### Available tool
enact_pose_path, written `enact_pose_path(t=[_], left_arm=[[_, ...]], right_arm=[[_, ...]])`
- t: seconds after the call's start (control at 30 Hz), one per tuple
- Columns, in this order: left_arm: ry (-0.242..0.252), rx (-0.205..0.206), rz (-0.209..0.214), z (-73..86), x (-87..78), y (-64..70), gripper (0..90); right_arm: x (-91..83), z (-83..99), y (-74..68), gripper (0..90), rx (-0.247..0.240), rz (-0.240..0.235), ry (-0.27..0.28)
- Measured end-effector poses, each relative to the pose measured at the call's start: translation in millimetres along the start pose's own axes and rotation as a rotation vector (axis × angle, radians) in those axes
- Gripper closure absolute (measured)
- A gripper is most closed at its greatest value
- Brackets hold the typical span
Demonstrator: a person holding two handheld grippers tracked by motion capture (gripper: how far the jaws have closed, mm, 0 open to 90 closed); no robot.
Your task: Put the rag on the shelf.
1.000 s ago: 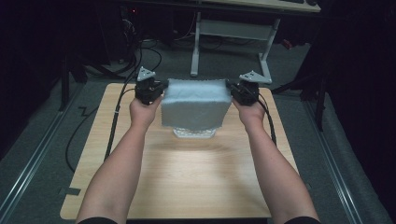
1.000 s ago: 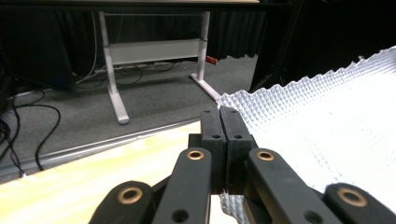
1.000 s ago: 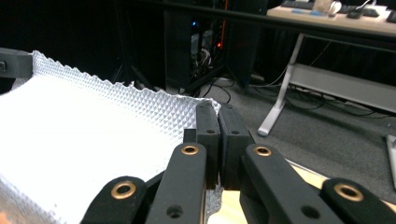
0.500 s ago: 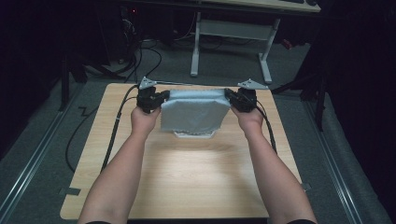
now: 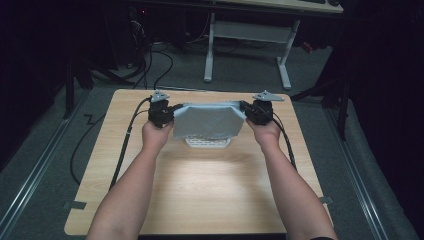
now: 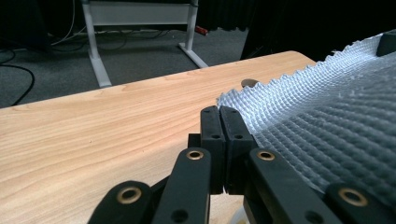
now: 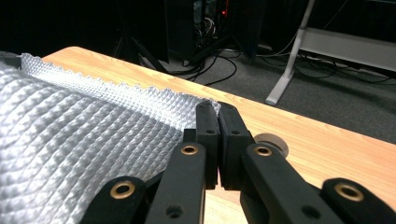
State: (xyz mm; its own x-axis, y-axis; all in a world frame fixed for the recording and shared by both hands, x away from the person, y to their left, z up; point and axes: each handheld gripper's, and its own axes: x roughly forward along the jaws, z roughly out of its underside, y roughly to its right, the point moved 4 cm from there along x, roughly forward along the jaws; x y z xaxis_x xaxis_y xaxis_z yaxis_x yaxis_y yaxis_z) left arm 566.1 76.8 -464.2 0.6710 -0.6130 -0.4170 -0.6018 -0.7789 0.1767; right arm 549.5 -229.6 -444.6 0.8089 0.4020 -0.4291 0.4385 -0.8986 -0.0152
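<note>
Wooden counter on grey carpet: one silver quilted sheet stretched above its 12 o'clock half, left claw and right claw each pinching one corner; one white basket beneath.

Wooden table; white basket on it; white desk frame beyond.

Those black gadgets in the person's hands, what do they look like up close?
Each gripper, left and right, is black, topped by a grey three-cornered plate. A black cable trails from each. Up close, the jaws are flat black bars on linked arms with brass-coloured pivot pins. The forearms are bare; no sleeves show.
</note>
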Motion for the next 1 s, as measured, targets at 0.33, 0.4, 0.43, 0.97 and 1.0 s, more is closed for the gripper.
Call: enact_pose_path(t=[0.33, 0.4, 0.43, 0.97, 1.0], left_arm=[[-0.02, -0.005, 0.008, 8.2, -0.8, -1.4, 87.8], [-0.02, -0.005, 0.002, 8.1, -1.1, -1.5, 86.4], [-0.02, -0.005, 0.002, 8.1, -1.1, -1.5, 84.6], [0.044, -0.065, -0.072, 0.0, -25.2, -17.3, 65.3], [0.046, -0.062, -0.078, -0.8, -28.0, -18.6, 65.1]], right_arm=[[4.6, 10.1, 0.6, 87.0, 0.011, 0.002, -0.019], [4.9, 10.5, 0.8, 85.2, 0.011, 0.004, -0.02], [4.9, 10.5, 0.8, 85.2, 0.011, 0.004, -0.02], [-15.0, 0.6, 12.5, 76.7, 0.014, 0.054, 0.001], [-17.5, -0.9, 13.7, 76.3, 0.011, 0.058, 0.008]])
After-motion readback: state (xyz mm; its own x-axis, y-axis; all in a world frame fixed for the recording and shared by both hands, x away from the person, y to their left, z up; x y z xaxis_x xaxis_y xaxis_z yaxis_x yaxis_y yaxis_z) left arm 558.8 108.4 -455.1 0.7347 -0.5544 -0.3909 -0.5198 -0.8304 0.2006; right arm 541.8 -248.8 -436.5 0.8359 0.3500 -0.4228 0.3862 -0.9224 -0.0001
